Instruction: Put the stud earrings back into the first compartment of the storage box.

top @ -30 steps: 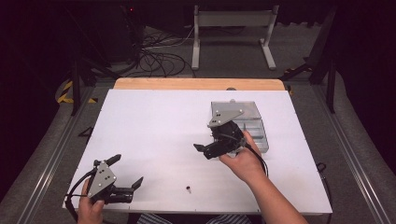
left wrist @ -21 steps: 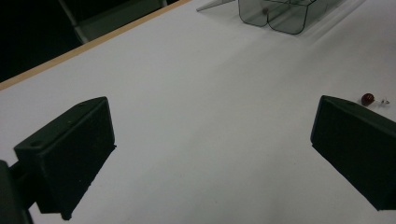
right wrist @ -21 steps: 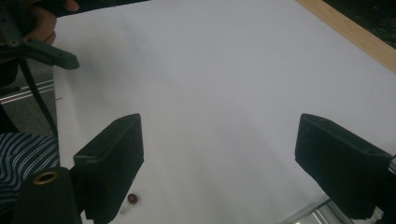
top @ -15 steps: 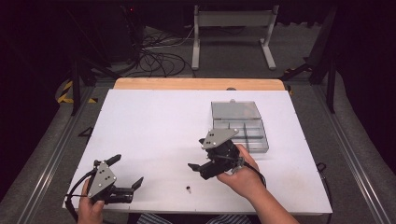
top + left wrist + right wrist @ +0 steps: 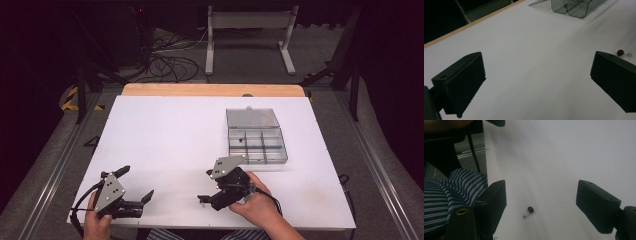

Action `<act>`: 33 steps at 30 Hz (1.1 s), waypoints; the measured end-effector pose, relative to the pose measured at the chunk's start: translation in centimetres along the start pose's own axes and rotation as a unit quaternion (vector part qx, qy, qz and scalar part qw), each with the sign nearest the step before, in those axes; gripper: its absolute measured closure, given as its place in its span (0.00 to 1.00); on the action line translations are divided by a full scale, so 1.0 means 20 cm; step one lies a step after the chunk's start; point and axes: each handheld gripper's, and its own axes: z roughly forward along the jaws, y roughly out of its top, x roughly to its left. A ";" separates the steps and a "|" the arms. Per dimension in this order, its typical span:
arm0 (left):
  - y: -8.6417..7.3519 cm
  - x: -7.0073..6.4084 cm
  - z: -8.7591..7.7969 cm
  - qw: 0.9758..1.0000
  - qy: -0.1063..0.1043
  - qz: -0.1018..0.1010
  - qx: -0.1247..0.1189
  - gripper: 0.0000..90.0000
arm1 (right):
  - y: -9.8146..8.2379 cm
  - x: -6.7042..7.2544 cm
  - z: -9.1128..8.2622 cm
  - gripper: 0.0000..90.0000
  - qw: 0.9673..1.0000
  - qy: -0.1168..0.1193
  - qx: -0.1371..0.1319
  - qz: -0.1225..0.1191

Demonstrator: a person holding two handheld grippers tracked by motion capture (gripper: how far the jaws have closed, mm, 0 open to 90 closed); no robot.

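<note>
Right gripper (image 5: 540, 202), jaws apart and just closing in, hangs over our tiny red-headed pin (image 5: 529, 211); light, slippery, we pinch its round head

Your white counter (image 5: 165, 135) carries a wooden strip along its far edge. On its right half lies a clear compartment box (image 5: 256, 143) with its lid open flat behind it. Near the front edge lies a small dark-red bead on a pin (image 5: 530, 210).
</note>
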 end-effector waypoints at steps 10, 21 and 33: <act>0.00 0.00 0.00 1.000 -0.001 0.000 0.000 0.00 | -0.05 0.03 0.12 0.34 0.999 0.023 0.036 0.002; 0.00 0.00 0.00 1.000 -0.002 0.001 0.000 0.00 | -0.09 0.06 0.21 0.39 0.997 0.030 0.075 -0.007; 0.00 0.00 0.00 1.000 -0.002 0.002 0.000 0.00 | -0.11 0.07 0.26 0.47 0.995 0.020 0.096 -0.019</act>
